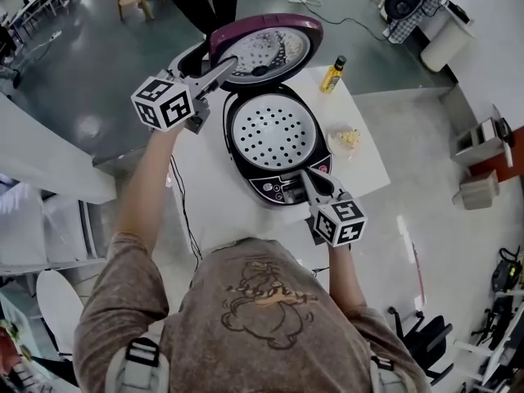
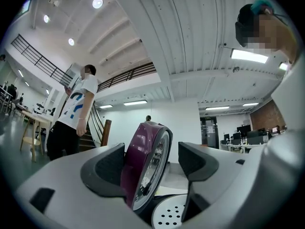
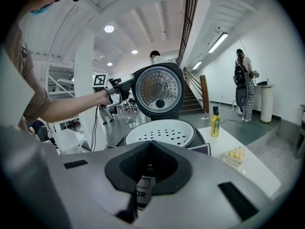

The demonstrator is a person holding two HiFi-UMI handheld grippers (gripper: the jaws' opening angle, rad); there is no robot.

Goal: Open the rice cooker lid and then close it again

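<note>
Head view: dark purple rice cooker with black front panel (image 1: 278, 188) sits on white rectangular worktop (image 1: 368, 166); person stands at its front.
Lid: round purple lid with silver inner plate (image 1: 266, 43) is fully up, near upright on the rear hinge, inner face toward the person.
Pot: white perforated round tray (image 1: 273, 132) shows in the open body, nothing on it.
Left claw: left claw (image 2: 152, 163) is released, jaws apart and straddling the lid rim. Purple outer shell lies against one jaw, with a clear gap to the other on the silver side, so no pinch.
Right claw: right claw (image 3: 150, 163) is clenched, pads meeting with nothing between them. Tip is at the black front panel near the buttons; contact not certain.
Nearby: small yellow bottle with black cap (image 1: 332, 74) and pale snack piece (image 1: 348, 137) on worktop to the right of the cooker, apart from it.
Done: opening half looks complete, lid at full swing.
Remaining: closing half; lid not yet down, latch not engaged.
Step in hand: likely the start of closing, left claw placed to tip the lid forward by its outer shell.
Next needs: push from behind the rim, follow the arc down, press at the front till the latch catches. Right claw should clear the front edge first.
Risk: loose straddle may slip off the rim, and the lid could drop fast.
</note>
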